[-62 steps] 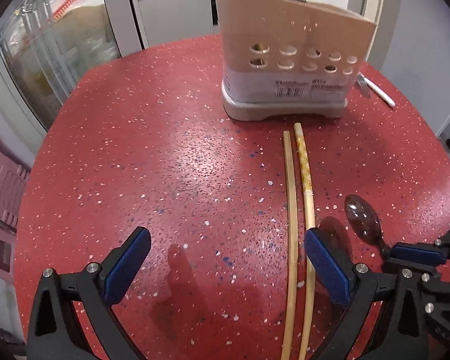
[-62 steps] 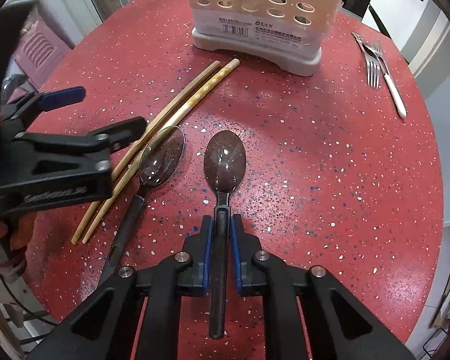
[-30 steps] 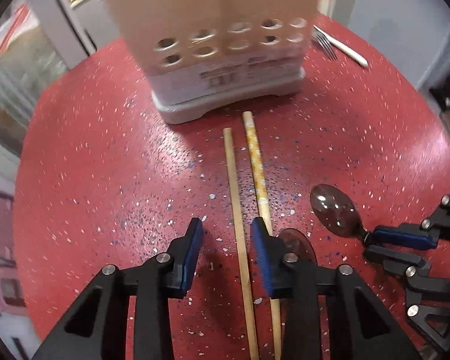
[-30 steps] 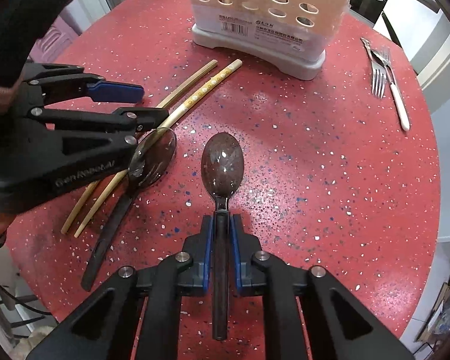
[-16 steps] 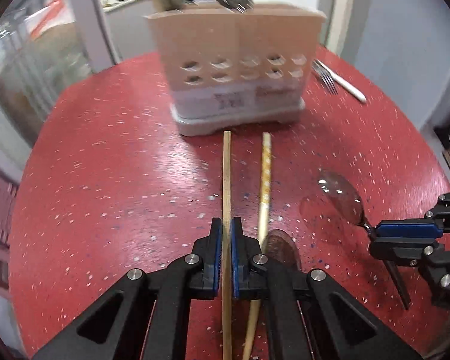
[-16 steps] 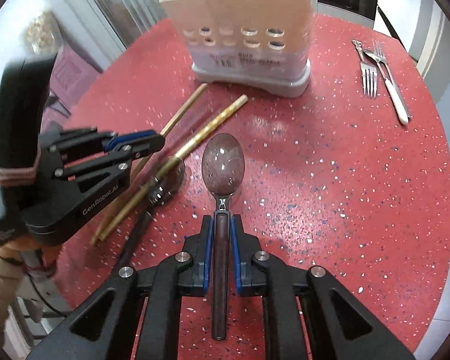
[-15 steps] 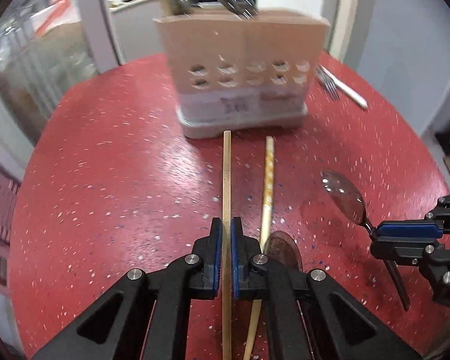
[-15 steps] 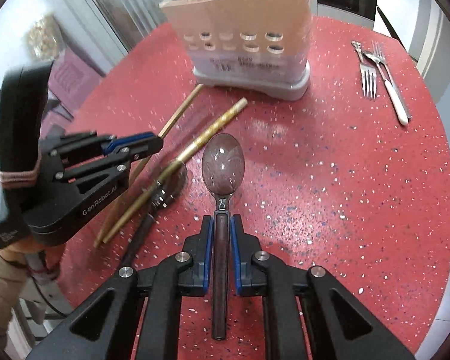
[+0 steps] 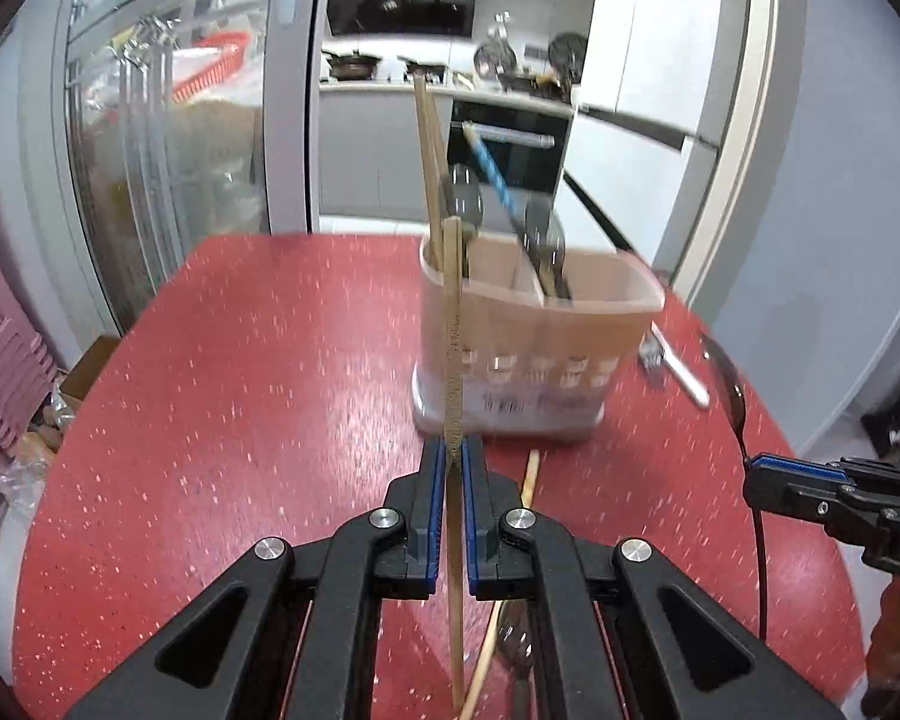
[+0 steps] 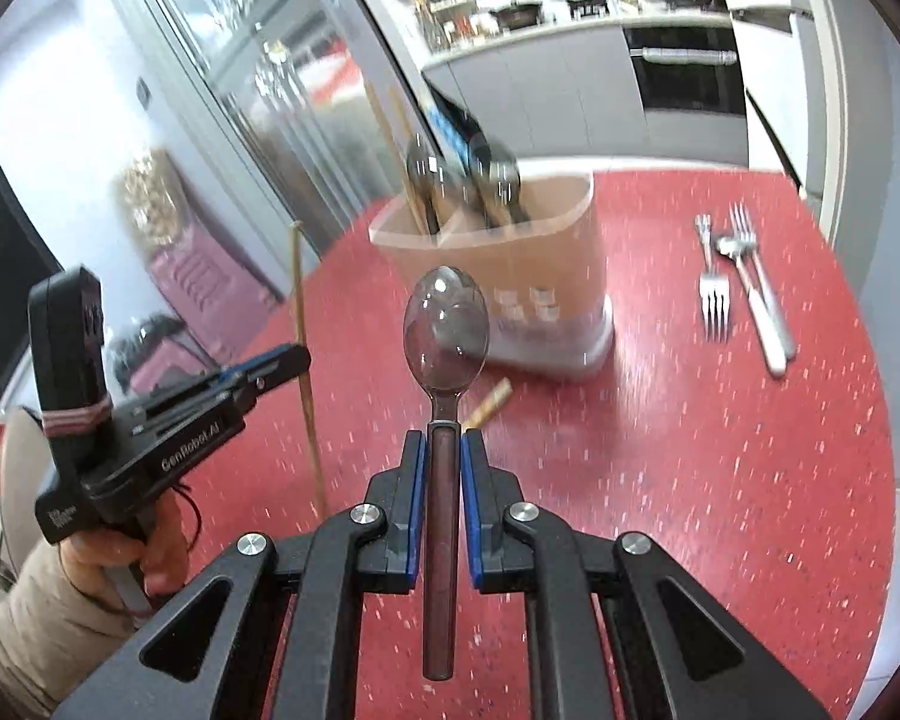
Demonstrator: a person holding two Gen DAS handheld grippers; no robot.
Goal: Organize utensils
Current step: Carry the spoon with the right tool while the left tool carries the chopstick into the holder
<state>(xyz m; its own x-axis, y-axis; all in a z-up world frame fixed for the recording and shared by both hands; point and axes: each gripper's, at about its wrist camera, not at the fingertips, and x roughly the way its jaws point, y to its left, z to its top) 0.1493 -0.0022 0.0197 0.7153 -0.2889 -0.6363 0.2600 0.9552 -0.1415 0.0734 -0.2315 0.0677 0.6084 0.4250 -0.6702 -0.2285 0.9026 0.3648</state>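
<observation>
My left gripper (image 9: 450, 456) is shut on a plain wooden chopstick (image 9: 452, 324), lifted off the red table (image 9: 240, 360) with its tip raised before the beige utensil holder (image 9: 540, 354). My right gripper (image 10: 444, 450) is shut on the handle of a dark spoon (image 10: 446, 327), held above the table and pointing at the utensil holder (image 10: 510, 288). In the right wrist view the left gripper (image 10: 270, 366) and its chopstick (image 10: 303, 360) stand at the left. A patterned chopstick (image 9: 531, 471) and a second spoon (image 9: 513, 642) lie on the table under my left gripper.
The holder contains chopsticks, spoons and a blue-striped utensil (image 9: 492, 171). Two forks and a white-handled utensil (image 10: 744, 288) lie on the table right of the holder. A person's hand and sleeve (image 10: 60, 600) hold the left gripper. Kitchen cabinets and an oven stand behind the table.
Both grippers rose off the table and tilted up, the left lifting the plain chopstick it closed on, the right lifting the spoon. The patterned chopstick and other spoon stayed down.
</observation>
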